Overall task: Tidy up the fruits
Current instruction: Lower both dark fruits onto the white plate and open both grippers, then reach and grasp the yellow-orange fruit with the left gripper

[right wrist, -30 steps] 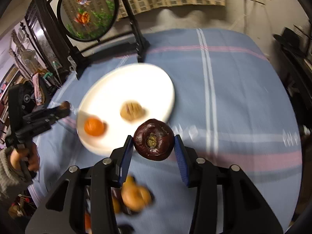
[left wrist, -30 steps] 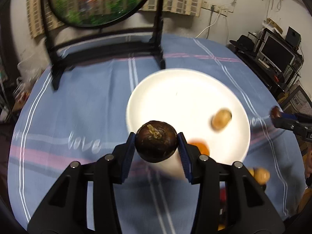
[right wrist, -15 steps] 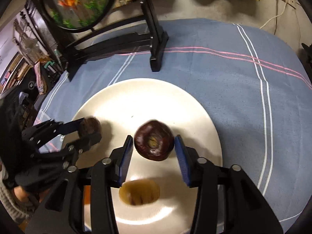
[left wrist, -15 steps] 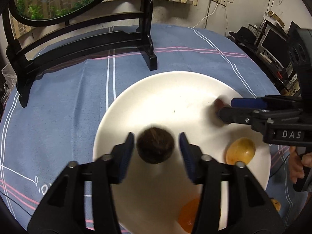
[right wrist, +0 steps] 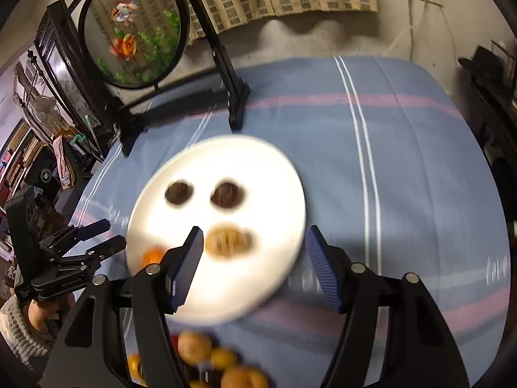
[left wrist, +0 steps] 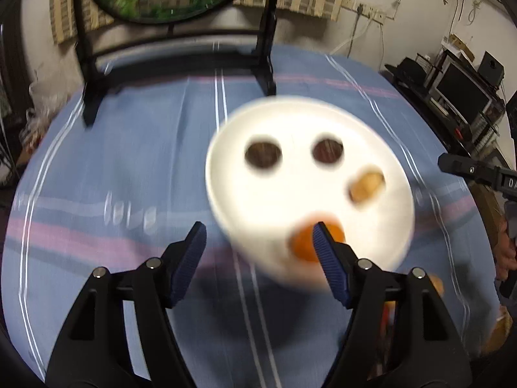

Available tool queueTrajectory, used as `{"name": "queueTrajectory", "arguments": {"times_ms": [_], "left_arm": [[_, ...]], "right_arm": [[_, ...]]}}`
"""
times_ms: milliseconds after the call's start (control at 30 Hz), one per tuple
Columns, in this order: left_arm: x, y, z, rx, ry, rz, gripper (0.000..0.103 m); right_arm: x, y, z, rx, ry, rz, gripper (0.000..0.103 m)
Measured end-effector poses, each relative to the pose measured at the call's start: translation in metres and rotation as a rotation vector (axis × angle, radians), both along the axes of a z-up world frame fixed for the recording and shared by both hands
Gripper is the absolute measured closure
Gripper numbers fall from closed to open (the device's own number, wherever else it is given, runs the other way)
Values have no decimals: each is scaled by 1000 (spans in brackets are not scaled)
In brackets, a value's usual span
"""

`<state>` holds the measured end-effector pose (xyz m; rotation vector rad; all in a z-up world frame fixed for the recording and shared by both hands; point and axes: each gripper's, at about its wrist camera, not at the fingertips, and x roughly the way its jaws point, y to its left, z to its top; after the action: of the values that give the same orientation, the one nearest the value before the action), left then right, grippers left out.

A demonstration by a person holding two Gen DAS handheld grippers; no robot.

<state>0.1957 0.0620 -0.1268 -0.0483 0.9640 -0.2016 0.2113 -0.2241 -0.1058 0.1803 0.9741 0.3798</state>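
white plate [left wrist: 381, 148] on desk under blue striped cloth [left wrist: 135, 148]; cloth bears white woven script, blurred, seemingly "love" [left wrist: 129, 215]. on plate: two dark round fruits [left wrist: 262, 154] [left wrist: 327, 151] side by side, apart; one tan fruit [left wrist: 366, 185]; one orange fruit [left wrist: 303, 242] at near rim. loose pile of tan and orange fruits [right wrist: 210, 359] on cloth near plate. left gripper [left wrist: 258, 236]: jaws just been opening, wide, nothing between. right gripper [right wrist: 255, 242]: jaws just been opening, wide, empty; its body shows letter "d" [left wrist: 510, 182], rest cut off. round goldfish screen [right wrist: 134, 29] on black stand behind.
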Motion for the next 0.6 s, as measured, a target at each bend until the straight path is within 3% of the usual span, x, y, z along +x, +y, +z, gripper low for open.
{"name": "queueTrajectory", "arguments": {"times_ms": [300, 433, 600], "left_arm": [[-102, -28, -5, 8, 39, -151, 25], [-121, -47, -11, 48, 52, -245, 24], [-124, -50, -28, 82, 104, -262, 24]], "right_arm": [[-87, -31, -8, 35, 67, -50, 35], [-110, -44, -11, 42, 85, -77, 35], [-131, -66, -18, 58, 113, -139, 35]]}}
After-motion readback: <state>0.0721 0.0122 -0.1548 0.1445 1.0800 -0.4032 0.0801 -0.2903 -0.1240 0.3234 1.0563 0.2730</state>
